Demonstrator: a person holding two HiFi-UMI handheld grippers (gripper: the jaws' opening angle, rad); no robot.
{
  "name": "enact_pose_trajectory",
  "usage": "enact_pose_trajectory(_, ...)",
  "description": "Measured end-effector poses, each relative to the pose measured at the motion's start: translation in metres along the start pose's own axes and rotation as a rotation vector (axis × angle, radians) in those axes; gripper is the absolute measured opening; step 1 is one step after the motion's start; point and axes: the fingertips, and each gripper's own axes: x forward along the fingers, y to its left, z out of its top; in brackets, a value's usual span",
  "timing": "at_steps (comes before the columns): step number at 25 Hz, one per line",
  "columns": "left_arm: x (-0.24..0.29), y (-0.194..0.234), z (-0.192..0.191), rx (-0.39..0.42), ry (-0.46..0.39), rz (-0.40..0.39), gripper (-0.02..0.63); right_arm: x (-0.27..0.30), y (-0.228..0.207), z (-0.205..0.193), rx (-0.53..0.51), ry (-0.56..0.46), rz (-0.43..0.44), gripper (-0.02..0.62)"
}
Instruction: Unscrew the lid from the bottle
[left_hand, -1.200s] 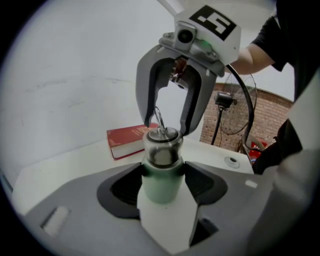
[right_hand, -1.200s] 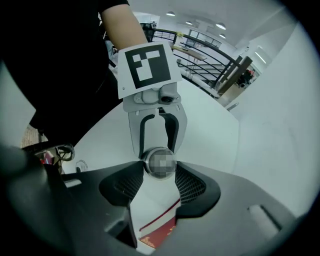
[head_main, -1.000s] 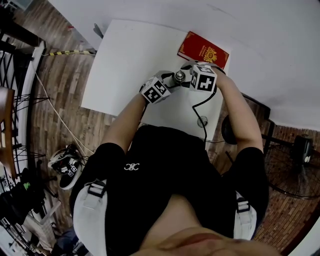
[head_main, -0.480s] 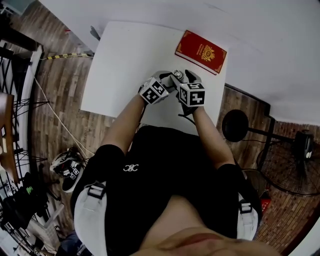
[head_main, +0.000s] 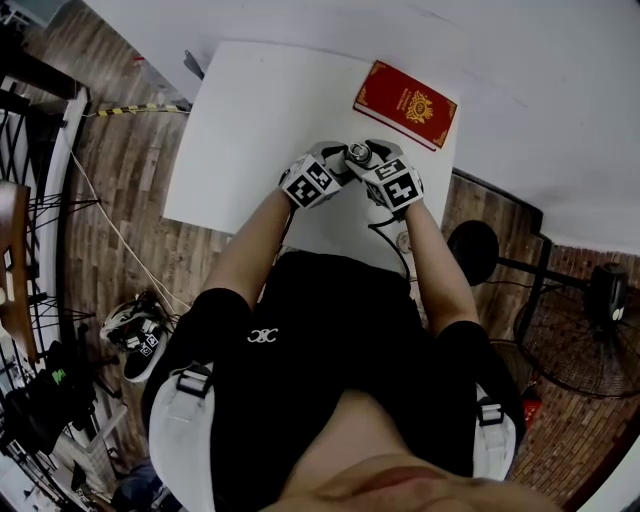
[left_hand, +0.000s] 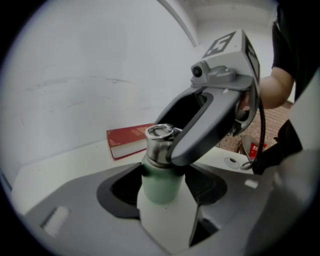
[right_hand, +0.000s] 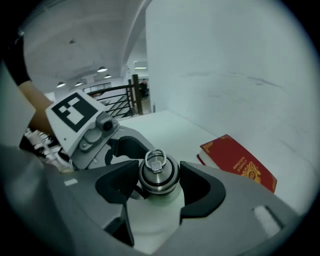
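Here, in the head view, the two tools meet just above the frame's centre, over the near right part of the white desk (head_main: 250, 120). The bottle (left_hand: 159, 177) is at that meeting point, upright. Its pale green body shows at the centre of the left gripper view and its steel lid (left_hand: 159, 137) just above.

The left tool (left_hand: 162, 187) is clenched on the bottle's body, with one dark pad against each side of the green wall. The tool's own grey frame hides the bottle's base, so it cannot be seen whether the base rests on the desk.

The right tool (right_hand: 159, 184) comes in from the upper right of the left gripper view, slanting down onto the bottle's top. Its jaws have just been opening, and the lid sits between them, still on the bottle. In the right gripper view the lid lies at the frame's centre. A small metal ring (right_hand: 154, 160) lies flat on its top, and a dark pad stands close beside it on the left and on the right. The hold looks released rather than pressed.

A red book (head_main: 406, 104) with a gold emblem lies flat at the desk's far right corner, in the upper right of the head view, apart from the bottle and both tools. Wood-patterned floor (head_main: 120, 180) fills the left of that view.
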Motion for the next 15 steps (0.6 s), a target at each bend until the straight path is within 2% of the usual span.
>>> enact_pose_trajectory(4,-0.001,-0.001,0.000,0.000,-0.001,0.004,0.321,-0.003,0.008,-0.001,-0.281,0.081,0.199,0.261)
enact_pose_trajectory(6,-0.001,-0.002,-0.002,0.001,0.002,0.004,0.321,-0.006,0.010,0.002,-0.336,0.088,0.245,0.261)
enact_pose_trajectory(10,-0.003,0.001,-0.003,-0.004,0.001,0.007,0.321,-0.017,0.007,0.025,-0.286,0.010,0.247,0.261)
enact_pose_trajectory(15,0.000,0.004,-0.010,0.005,-0.006,0.025,0.324,-0.037,-0.007,0.052,-0.065,-0.183,0.172,0.261)
